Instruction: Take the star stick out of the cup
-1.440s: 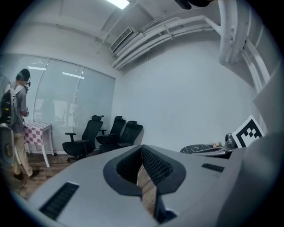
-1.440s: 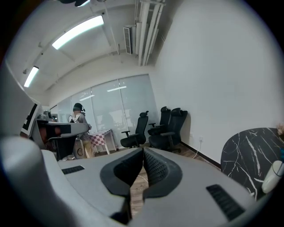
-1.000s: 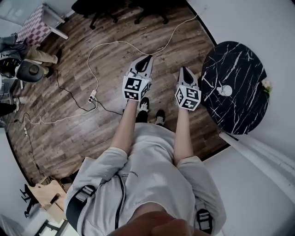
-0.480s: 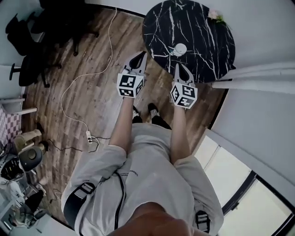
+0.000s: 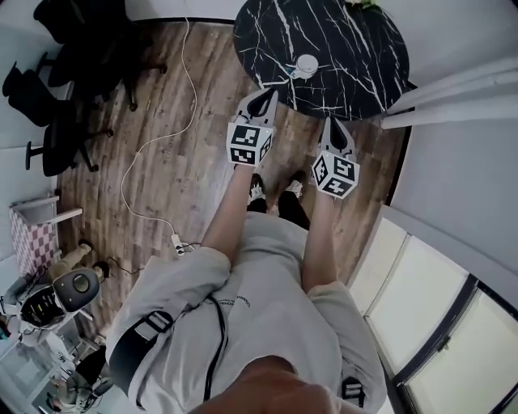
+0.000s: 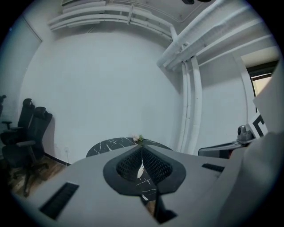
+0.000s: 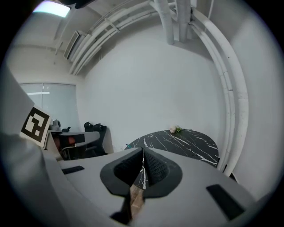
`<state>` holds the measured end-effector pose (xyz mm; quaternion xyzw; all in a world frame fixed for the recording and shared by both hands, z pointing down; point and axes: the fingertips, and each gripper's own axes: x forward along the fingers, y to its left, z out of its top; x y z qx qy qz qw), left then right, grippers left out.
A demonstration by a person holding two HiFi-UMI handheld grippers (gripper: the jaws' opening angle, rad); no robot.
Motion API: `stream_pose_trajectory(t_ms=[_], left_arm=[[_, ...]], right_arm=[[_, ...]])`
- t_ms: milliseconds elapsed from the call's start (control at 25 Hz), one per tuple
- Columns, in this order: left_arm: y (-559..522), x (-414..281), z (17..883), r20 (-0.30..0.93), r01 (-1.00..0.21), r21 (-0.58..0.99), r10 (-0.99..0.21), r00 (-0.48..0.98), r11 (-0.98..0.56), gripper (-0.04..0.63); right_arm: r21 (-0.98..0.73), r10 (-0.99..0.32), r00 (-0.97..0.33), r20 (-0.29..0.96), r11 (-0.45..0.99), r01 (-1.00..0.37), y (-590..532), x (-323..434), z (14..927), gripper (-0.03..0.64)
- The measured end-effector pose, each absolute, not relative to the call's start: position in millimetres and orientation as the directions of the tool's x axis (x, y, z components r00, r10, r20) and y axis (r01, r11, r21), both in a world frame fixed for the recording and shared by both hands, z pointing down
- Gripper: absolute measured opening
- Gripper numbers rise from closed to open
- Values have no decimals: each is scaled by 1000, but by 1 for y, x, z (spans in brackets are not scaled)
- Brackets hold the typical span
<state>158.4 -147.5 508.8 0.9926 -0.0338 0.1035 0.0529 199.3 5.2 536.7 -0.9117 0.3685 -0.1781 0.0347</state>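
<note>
A white cup (image 5: 307, 64) stands on the round black marble table (image 5: 348, 48), near its front edge. A thin teal piece beside the cup may be the star stick, but it is too small to tell. My left gripper (image 5: 267, 95) is shut and empty, its tip over the table's near edge just short of the cup. My right gripper (image 5: 332, 121) is shut and empty too, a little nearer the person, over the floor by the table rim. In both gripper views the jaws meet with nothing between them, left gripper (image 6: 142, 148) and right gripper (image 7: 143, 150).
A small flower sprig (image 5: 364, 4) lies at the table's far side. Black office chairs (image 5: 73, 48) stand at the left. A white cable (image 5: 154, 137) and a power strip (image 5: 176, 241) lie on the wooden floor. White wall and window frames (image 5: 453, 267) close in at the right.
The person has turned toward the table: it went from the view's right side to top centre. Both grippers, still shut, now sit at its near edge close to the cup.
</note>
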Motion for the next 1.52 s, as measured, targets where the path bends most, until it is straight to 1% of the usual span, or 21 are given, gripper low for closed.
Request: stream_pose_trajectory(t_ms=[160, 400, 720, 880, 1160, 1240, 1360, 1520], left_arm=[[-146, 154, 506, 207, -100, 100, -77, 975, -990, 23], [-142, 167, 508, 221, -103, 89, -81, 972, -991, 23], [-146, 208, 516, 235, -145, 82, -122, 964, -986, 23], [-148, 229, 517, 250, -183, 43, -167, 954, -982, 23], [-160, 243, 525, 291, -248, 24, -230, 929, -969, 25], [-162, 247, 532, 304, -251, 27, -231, 924, -968, 25], [-169, 255, 540, 305, -248, 26, -229, 925, -968, 25], [-180, 264, 552, 310, -235, 22, -217, 926, -972, 24]], right_arm=[[-193, -701, 649, 295, -709, -678, 4, 195, 536, 35], [-194, -741, 611, 278, -666, -720, -2, 208, 529, 35], [-220, -786, 554, 273, -612, -760, -13, 254, 536, 35], [-238, -820, 504, 271, -564, -791, -14, 280, 538, 35], [-261, -850, 446, 281, -515, -816, -28, 308, 545, 35], [-236, -852, 434, 292, -504, -831, -37, 312, 550, 35], [-151, -855, 416, 309, -476, -866, -53, 313, 559, 35], [-10, -866, 361, 346, -388, -921, -86, 306, 581, 35]])
